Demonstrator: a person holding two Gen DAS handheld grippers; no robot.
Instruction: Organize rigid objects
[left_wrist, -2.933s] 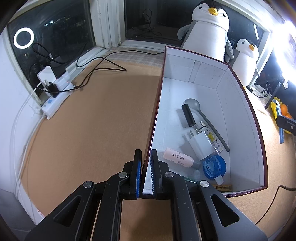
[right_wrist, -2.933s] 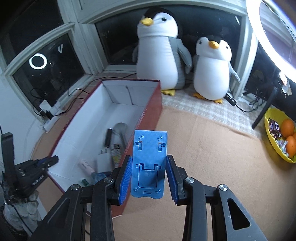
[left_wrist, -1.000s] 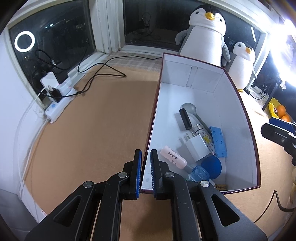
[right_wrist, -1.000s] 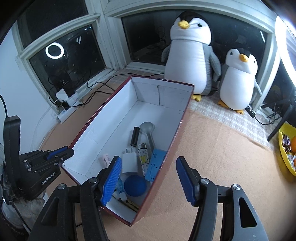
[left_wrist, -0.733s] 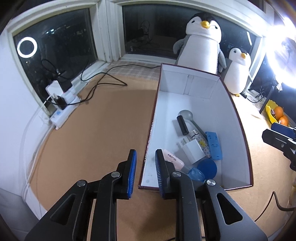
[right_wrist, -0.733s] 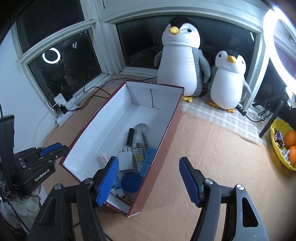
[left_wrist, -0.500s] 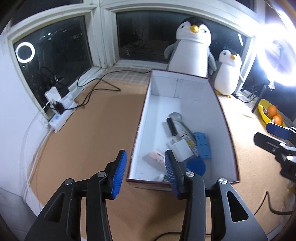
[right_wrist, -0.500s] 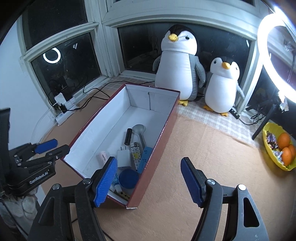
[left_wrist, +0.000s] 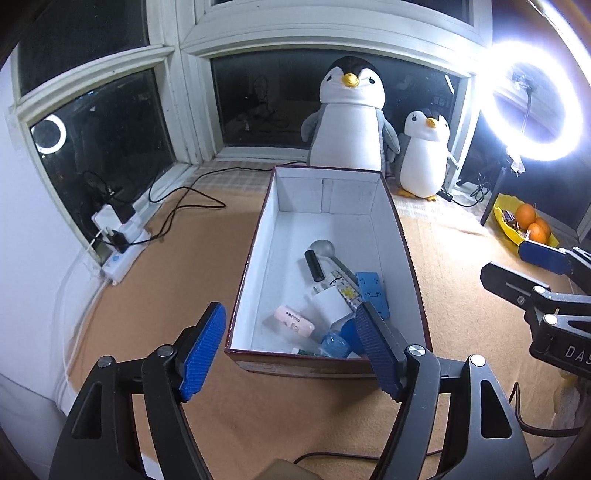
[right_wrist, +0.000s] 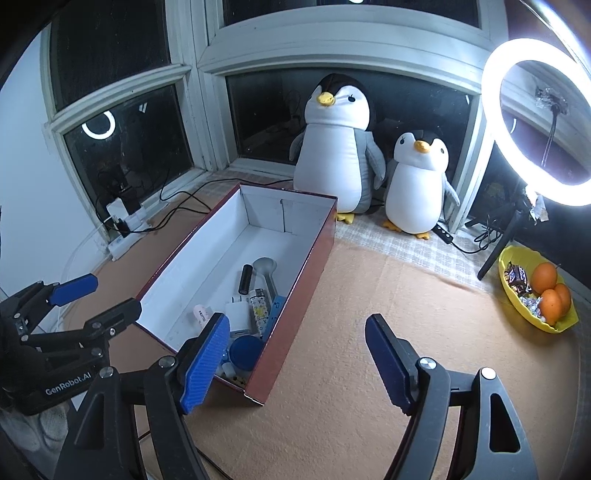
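**Inspector:** State of the tools?

**Operator:** My left gripper (left_wrist: 288, 347) has just been opening; its ribbed blue pads stand spread with nothing between them. My right gripper (right_wrist: 295, 358) has also just been opening and is likewise spread and empty.

**Inspector:** And the goods?

**Operator:** All inside the long maroon cardboard box with white lining (left_wrist: 402, 236), bunched at its near end: a flat blue plastic phone stand (left_wrist: 373, 291), a white charger cube (left_wrist: 330, 304), a black cylinder (left_wrist: 314, 264), a grey metal spoon (left_wrist: 323, 246) and a pink tube (left_wrist: 293, 321).

**Inspector:** Handling?

**Operator:** I judge everything light and stiff. The smooth tube and cylinder may roll or slip; pinch them across the middle. The box wall is thin card, likely to flex, so take it by the rim near a corner.
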